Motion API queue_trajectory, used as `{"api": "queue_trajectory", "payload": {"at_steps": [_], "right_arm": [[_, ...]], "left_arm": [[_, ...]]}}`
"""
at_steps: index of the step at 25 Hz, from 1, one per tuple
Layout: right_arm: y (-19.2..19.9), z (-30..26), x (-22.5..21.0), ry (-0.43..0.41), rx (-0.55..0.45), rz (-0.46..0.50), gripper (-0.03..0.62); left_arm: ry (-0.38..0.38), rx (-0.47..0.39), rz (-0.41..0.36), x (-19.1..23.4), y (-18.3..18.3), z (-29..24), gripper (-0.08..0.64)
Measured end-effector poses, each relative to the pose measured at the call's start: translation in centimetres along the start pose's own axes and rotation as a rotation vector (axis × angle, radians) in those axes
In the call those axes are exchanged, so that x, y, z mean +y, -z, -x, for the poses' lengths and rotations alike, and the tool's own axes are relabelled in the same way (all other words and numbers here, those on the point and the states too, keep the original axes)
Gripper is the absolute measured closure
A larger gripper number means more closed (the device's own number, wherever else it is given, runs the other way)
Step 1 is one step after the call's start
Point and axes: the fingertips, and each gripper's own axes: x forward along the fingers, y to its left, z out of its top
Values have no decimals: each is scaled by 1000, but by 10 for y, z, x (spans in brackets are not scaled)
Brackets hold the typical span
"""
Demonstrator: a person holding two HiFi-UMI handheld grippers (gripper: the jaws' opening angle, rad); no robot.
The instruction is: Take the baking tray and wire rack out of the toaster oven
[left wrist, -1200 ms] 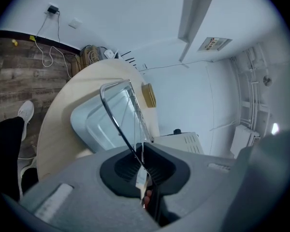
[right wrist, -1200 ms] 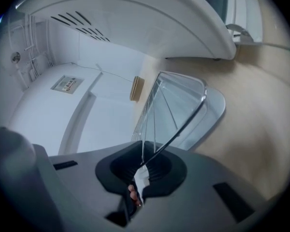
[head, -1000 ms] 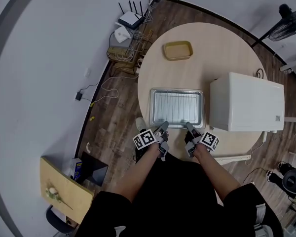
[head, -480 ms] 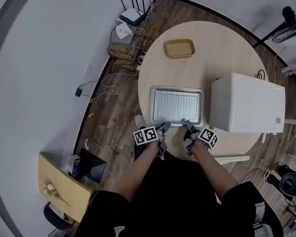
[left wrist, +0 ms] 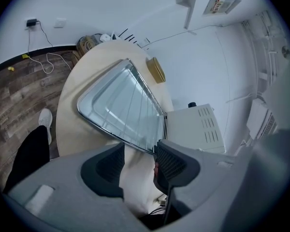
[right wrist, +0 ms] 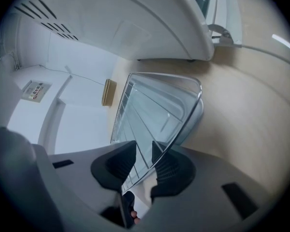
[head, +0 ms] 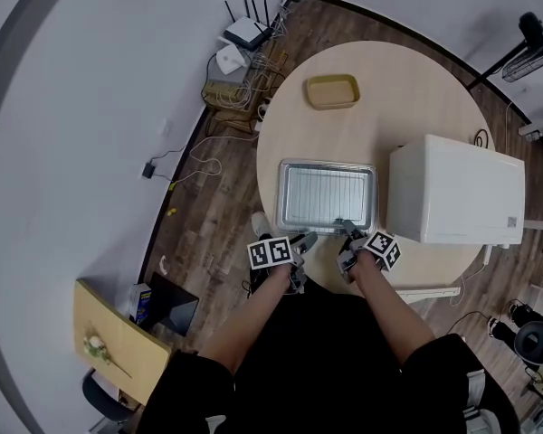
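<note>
Already the baking tray (head: 281,197), with the wire rack (head: 326,197) inside, lies flat on the desk (head: 389,107) beside the toaster oven (head: 457,202), so both grippers release it. The left gripper (head: 303,240) has its jaws opening just off the near rim. The right gripper (head: 348,231) has its jaws opening around that rim.

Baking tray (head: 328,164) left of toaster oven (head: 455,202)

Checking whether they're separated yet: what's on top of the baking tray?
The wire rack lies in the baking tray, covering most of it. Between its bars the tray floor looks bare. Whatever is under the tray on the table is covered.
</note>
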Motion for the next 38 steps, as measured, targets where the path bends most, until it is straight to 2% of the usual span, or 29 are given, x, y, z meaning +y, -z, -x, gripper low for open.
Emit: {"api": "queue_trajectory", "payload": {"at_steps": [5,11,15,19,26,32,38], "right_arm": [[0,0,2,43,14,-26,472],[8,5,1,95,79,3,440],[19,12,1,118,131,18,426],[21,13,-1,119,142,13,423],[18,13,-4,209,157,-18,394],[15,12,-15,242,149,-49,391],[19,7,-26,290,149,-55,377]], "left_arm": [[-31,-15,-13,1,-4,0,364],[-73,10,-57,3,-5,0,364],[-88,-7,-46,6,-8,2,364],[-96,-14,-32,6,-11,0,364],[-98,39,-95,1,3,3,364],[-111,68,-81,6,13,-3,364],[-135,103,-106,13,12,-5,365]]}}
